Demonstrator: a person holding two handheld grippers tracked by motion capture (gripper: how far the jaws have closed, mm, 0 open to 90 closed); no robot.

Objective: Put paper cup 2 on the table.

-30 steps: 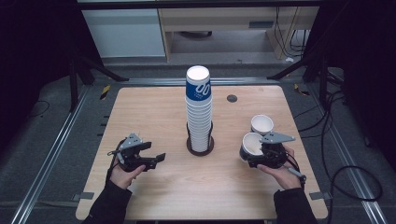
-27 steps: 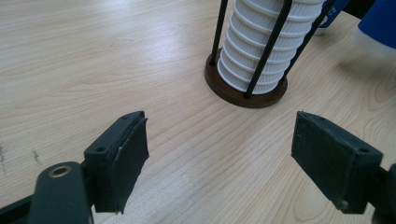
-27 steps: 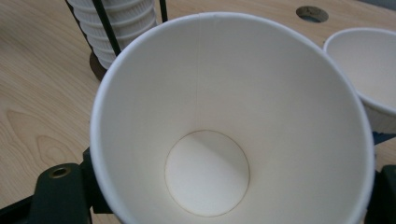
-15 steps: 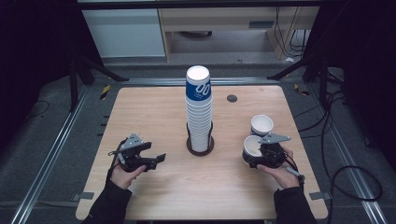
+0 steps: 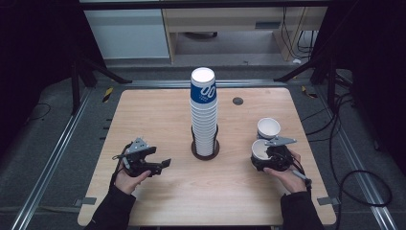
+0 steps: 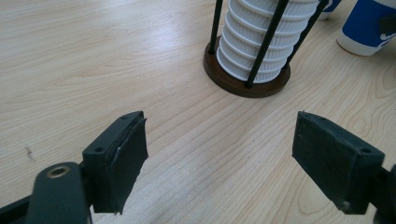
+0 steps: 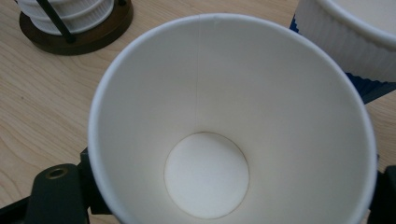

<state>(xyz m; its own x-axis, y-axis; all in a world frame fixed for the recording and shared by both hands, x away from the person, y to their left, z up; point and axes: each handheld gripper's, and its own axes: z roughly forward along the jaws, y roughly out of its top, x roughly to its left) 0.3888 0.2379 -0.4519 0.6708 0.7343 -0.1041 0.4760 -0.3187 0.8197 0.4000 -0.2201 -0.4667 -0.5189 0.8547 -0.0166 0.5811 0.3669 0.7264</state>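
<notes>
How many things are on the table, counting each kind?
Loose paper cups: 2, the near cup by the right gripper and the far cup
Tall cup stacks: 1
Round stands: 1
Grippers: 2, counting the left gripper
Total: 6

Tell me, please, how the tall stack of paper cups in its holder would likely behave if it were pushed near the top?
The stack of cups rises well above its small round base, so it would probably lean or tip. Thin black rods guard only its lower part, so upper cups may slide off. Being paper, it is likely light and easily dented.
</notes>
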